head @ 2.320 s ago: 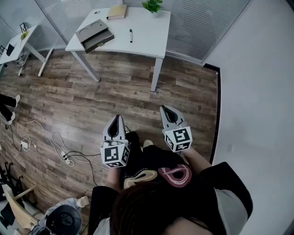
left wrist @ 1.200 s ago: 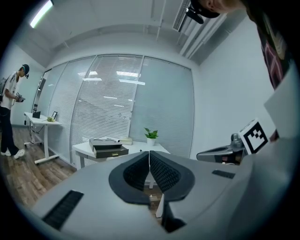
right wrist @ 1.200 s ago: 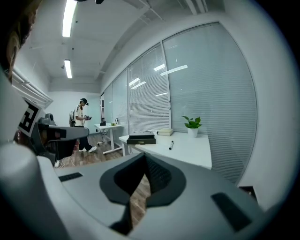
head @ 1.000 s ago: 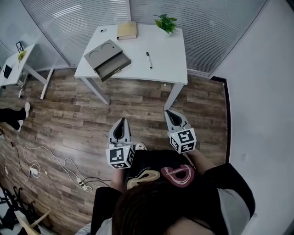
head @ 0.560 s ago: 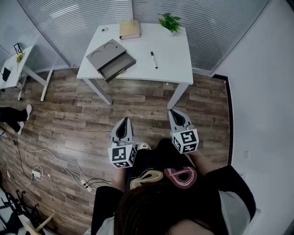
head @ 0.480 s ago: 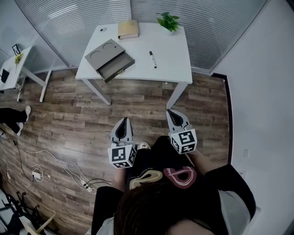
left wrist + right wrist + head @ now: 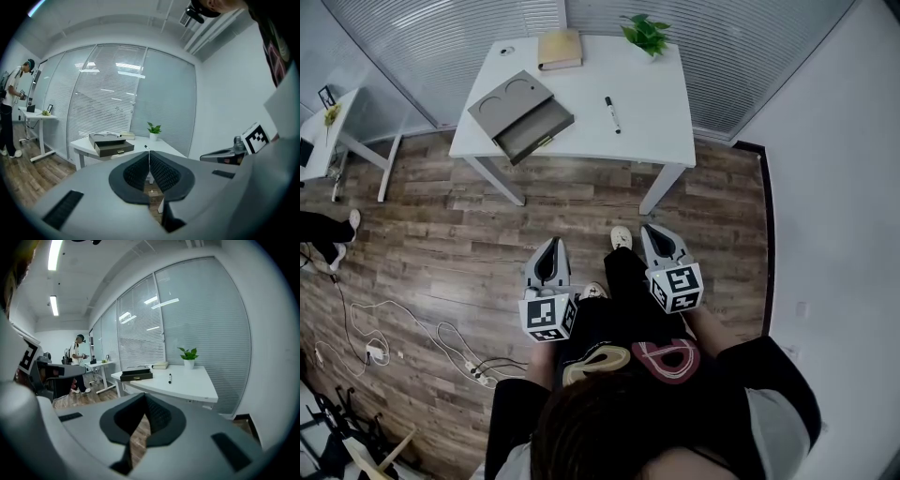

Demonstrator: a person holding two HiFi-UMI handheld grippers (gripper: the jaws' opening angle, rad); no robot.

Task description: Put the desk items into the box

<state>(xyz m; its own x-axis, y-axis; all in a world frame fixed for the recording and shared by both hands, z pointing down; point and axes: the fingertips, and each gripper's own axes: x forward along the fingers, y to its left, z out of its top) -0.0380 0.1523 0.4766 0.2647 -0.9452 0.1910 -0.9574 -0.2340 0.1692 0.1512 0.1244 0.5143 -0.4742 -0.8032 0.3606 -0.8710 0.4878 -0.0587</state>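
Note:
A white desk (image 7: pixel 656 141) stands ahead across the wooden floor. On it lie a grey box with a drawer (image 7: pixel 520 114), a tan book (image 7: pixel 560 49), a black marker (image 7: pixel 611 112) and a potted plant (image 7: pixel 645 33). My left gripper (image 7: pixel 549 246) and right gripper (image 7: pixel 656 231) hang over the floor, well short of the desk. Both are shut with nothing between the pads. In the left gripper view the box (image 7: pixel 111 143) and plant (image 7: pixel 153 129) show beyond the closed jaws. In the right gripper view, box (image 7: pixel 136 375), marker (image 7: pixel 169 378) and book (image 7: pixel 160 365) are visible.
A glass wall with blinds (image 7: pixel 441 56) runs behind the desk; a white wall (image 7: pixel 834 187) is on the right. A second desk (image 7: pixel 328 122) and a standing person (image 7: pixel 9 117) are at the left. Cables and a power strip (image 7: pixel 441 337) lie on the floor.
The person holding the grippers has stepped forward, a shoe now showing between them. The desk sits slightly larger in the head view. Both grippers stay shut and empty.

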